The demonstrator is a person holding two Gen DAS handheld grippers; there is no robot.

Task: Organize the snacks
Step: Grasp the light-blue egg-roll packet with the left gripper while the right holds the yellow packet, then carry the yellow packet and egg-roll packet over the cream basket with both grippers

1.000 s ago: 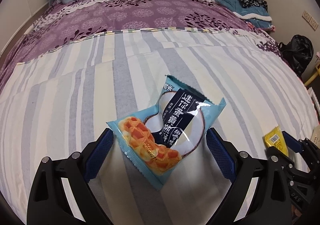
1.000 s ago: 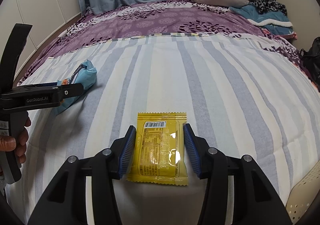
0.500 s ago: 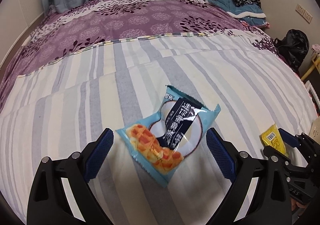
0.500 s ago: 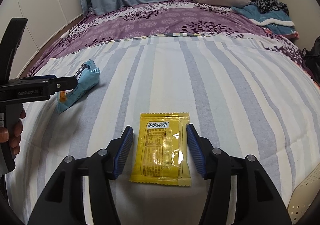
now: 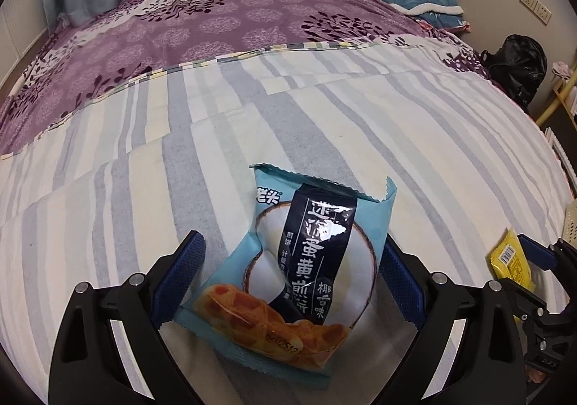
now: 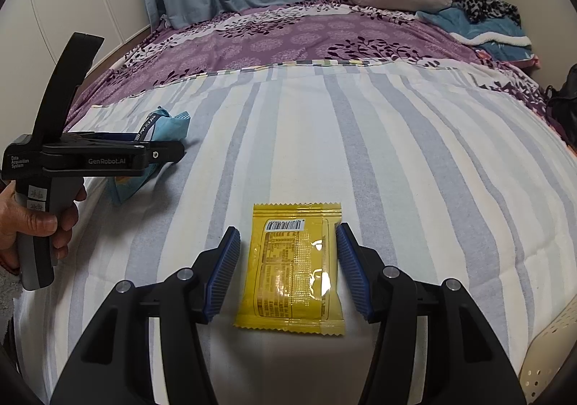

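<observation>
Bedroom scene: a striped sheet [image 6: 414, 167] covered the near part of the bed, w/ a purple floral quilt [image 5: 216, 30] behind it, curtains and folded bedding at the back. You had both snacks lying flat on the sheet, well apart, each w/ its own tool over it, which looked like a setup for grabbing both. Your left gripper [image 5: 288, 282] was spread wide around the blue cookie pack [image 5: 299, 275]; the right pad sat at or very near the wrapper's edge, the left pad stood clear, so nothing was pinched yet. The wide spread suited that bulky, puffed pack lying askew. Your right gripper [image 6: 288, 271] straddled the yellow packet [image 6: 292, 264], barcode side up; its jaws had just been opening, w/ the packet between them and a gap at each pad, so no grip there either. A perforated cream basket [image 6: 551, 351] showed at the right edge, prob. the drop-off spot, though that's a guess.
</observation>
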